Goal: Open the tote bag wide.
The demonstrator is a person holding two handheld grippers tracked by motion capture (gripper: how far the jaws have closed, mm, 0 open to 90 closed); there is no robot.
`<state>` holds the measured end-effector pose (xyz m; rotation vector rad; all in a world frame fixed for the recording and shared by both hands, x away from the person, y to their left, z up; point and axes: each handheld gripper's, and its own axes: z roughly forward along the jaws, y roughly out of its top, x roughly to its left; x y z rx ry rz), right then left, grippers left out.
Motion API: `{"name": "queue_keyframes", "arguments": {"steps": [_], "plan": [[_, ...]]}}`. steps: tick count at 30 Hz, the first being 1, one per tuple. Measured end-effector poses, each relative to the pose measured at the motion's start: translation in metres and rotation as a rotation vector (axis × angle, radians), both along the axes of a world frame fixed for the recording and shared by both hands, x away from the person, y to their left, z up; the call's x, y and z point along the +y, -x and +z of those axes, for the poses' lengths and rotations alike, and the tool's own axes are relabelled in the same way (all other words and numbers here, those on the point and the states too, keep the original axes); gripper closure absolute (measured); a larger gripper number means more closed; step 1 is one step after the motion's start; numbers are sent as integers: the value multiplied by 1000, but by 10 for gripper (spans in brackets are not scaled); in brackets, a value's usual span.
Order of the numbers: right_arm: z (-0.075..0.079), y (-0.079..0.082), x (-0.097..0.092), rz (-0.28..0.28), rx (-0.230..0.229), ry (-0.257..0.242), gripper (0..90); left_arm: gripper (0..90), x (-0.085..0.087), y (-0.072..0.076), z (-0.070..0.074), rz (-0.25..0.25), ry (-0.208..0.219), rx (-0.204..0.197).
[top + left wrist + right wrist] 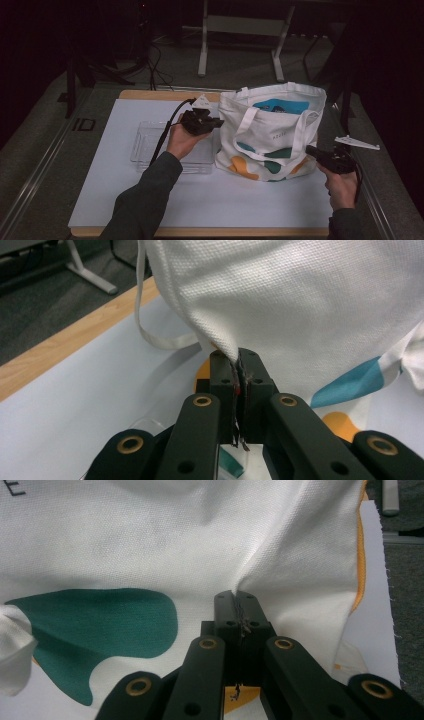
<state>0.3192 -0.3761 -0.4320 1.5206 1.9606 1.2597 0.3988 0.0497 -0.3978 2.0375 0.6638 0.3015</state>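
Overhead, both tongs, left tongs (pixel 216 121) and right tongs (pixel 311 150), pinch the tote bag (pixel 272 132) beside a clear tray (pixel 145 142).

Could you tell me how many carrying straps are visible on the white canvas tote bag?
2. One white fabric strap loops down the bag's front face; a second strap hangs off the bag's far side onto the white table mat.
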Motion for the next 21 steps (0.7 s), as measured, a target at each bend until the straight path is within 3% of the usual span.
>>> {"name": "queue_keyframes", "arguments": {"steps": [5, 10, 21], "plan": [[-1, 9, -1, 1, -16, -6, 900, 874, 0, 7, 2, -12, -2, -15], [-1, 16, 0, 16, -21, 42, 900, 875, 0, 15, 2, -19, -1, -27], [-6, 31, 0, 28, -27, 65, 900, 873, -2, 30, -2, -32, -32, -48]]}}
